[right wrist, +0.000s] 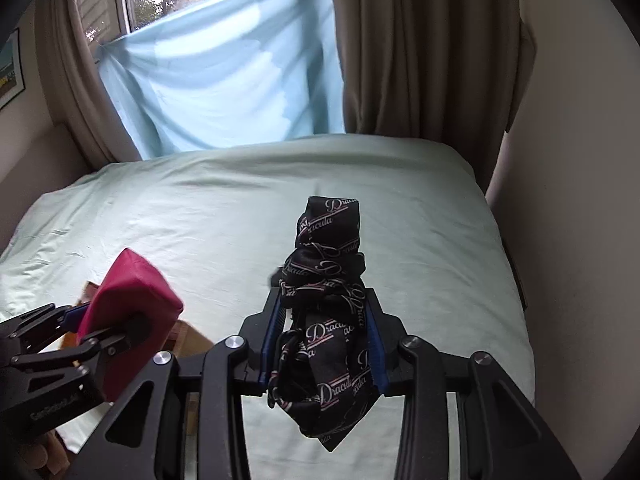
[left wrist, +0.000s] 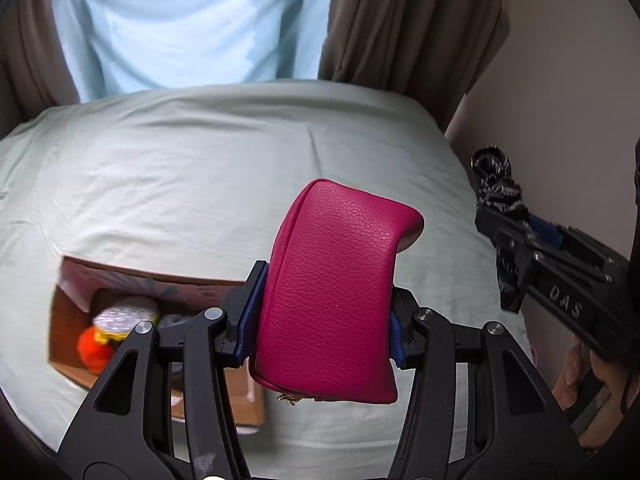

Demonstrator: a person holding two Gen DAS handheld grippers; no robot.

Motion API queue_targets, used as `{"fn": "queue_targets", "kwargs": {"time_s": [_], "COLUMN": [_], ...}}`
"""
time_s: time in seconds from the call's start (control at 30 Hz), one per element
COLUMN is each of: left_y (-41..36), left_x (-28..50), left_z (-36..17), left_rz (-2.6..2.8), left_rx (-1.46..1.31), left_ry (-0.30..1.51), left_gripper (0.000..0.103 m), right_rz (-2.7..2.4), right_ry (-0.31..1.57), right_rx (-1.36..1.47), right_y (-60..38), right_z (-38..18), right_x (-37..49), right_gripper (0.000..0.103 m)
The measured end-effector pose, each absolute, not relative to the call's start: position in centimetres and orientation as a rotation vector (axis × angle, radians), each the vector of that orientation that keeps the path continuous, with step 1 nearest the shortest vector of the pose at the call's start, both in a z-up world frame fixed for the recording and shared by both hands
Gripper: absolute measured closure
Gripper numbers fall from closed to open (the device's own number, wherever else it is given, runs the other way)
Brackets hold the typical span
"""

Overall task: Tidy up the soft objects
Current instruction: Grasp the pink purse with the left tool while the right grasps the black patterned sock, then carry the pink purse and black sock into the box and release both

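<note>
Left tongs (left wrist: 320, 312) clenched on magenta leather pouch (left wrist: 332, 292), held above bed (left wrist: 200, 184), right tongs (right wrist: 324, 340) clenched on bunched black printed cloth (right wrist: 324, 312), open cardboard box (left wrist: 76, 316) on bed holding orange soft toy (left wrist: 94, 346), brown curtains (left wrist: 384, 20) behind.

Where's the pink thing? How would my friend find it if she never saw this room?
Look at the big bed with the pale green sheet. Above its near edge, beside the open cardboard box, the left gripper squeezes a pink pouch. It is smooth, pebbly and plain pink, unlike the crumpled black printed cloth in the other gripper.
</note>
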State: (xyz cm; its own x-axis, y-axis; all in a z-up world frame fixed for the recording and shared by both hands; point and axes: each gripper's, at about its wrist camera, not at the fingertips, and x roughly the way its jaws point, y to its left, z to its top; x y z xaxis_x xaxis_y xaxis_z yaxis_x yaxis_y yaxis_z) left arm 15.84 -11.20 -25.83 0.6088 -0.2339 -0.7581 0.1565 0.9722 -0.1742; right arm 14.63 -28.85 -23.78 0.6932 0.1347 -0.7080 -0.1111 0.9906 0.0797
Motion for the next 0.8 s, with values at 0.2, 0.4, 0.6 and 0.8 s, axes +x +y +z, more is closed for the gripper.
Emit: {"fn": "queue_targets", "kwargs": {"time_s": [0.2,0.4,0.6,0.8], "left_y": [-5.3,2.4,9.4,13.6], "left_x": [13.4,10.9,9.6,10.5], "left_z": [-21.1,-18.8,-18.9,-20.9], "left_rz": [-0.196,-0.159,-0.127,-0.17], "left_rx": [-0.104,-0.084,-0.055,-0.036], "left_ry": [0.857,0.854,0.883,0.957], "left_gripper": [0.056,0.056,0.056,0.056], "right_rz": [0.213,0.251,0.222,0.143], "right_ry": [0.806,0.825,0.877,0.968], "right_rx": [0.028,0.071,0.096,0.13], "right_y": [-21.0,-13.8,-8.9,-6.1], "right_z": [-20.6,-19.9,-20.3,-22.4], "right_x": [10.8,8.3,7.7,8.8], "right_gripper": [0.069,0.069,0.068,0.069]}}
